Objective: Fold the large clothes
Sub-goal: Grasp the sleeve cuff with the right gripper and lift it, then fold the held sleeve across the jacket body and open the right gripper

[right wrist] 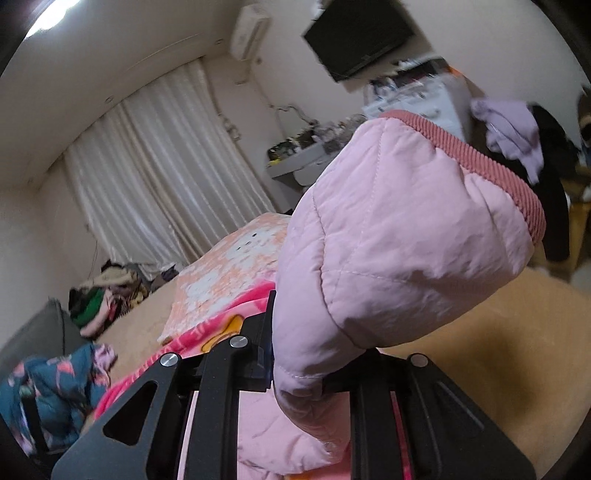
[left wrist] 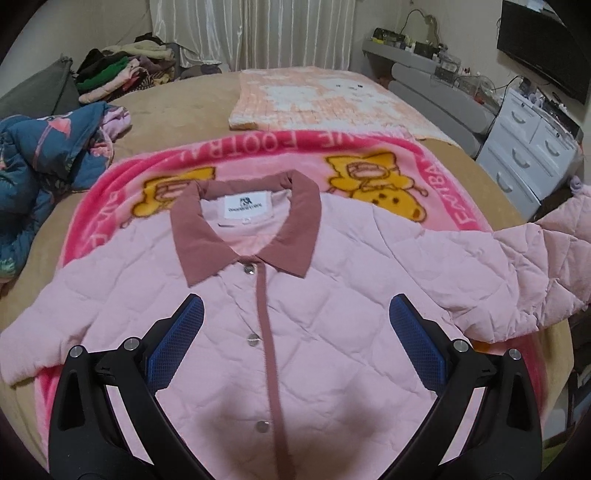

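Jacket lying flat beneath wide-open left gripper | sleeve being pinched between closed right gripper fingers

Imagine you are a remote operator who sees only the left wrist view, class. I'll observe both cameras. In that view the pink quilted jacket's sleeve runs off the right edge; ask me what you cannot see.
Operator: Is anything holding that sleeve?
Observer: Yes. The right gripper has its jaws shut on the sleeve of the pink quilted jacket, near its end.
Operator: What does the sleeve end look like?
Observer: It finishes in a darker pink ribbed cuff, raised above the tan bed cover.
Operator: What is beyond it?
Observer: A black wall-mounted screen and a white air conditioner above the pale curtains.
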The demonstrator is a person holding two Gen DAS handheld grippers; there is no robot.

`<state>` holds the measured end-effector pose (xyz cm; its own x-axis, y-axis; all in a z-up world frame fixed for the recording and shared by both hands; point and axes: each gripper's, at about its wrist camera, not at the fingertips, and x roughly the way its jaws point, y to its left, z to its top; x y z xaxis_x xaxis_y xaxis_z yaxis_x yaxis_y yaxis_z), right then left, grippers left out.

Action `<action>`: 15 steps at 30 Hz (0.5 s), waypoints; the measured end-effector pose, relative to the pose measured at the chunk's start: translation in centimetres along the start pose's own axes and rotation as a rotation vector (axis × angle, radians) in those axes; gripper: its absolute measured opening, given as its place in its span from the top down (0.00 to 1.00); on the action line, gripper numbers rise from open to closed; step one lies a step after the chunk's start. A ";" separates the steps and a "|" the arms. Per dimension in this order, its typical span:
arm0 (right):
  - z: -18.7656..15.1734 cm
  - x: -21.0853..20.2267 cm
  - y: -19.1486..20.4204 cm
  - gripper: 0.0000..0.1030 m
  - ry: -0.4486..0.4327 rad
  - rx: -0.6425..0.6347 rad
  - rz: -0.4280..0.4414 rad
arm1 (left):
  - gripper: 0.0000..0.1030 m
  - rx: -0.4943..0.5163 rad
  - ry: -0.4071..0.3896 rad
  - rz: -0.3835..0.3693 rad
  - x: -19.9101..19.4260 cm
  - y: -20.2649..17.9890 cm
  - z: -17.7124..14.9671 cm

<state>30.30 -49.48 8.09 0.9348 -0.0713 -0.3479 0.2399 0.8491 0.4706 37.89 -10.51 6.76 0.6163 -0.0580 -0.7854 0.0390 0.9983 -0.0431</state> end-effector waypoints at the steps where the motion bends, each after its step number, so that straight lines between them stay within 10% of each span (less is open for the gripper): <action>1: 0.0 0.1 0.8 0.85 0.006 -0.007 0.004 | 0.09 0.000 -0.008 -0.001 -0.4 0.4 0.1; 15: 0.3 -0.6 11.8 0.85 0.008 -0.201 0.064 | 0.09 -0.089 -0.077 -0.037 -3.3 6.1 0.6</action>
<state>32.62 -39.61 14.08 0.9442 -0.0105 -0.3292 0.1223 0.9393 0.3207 36.59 -4.22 9.50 0.6741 -0.0919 -0.7329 -0.0048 0.9917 -0.1288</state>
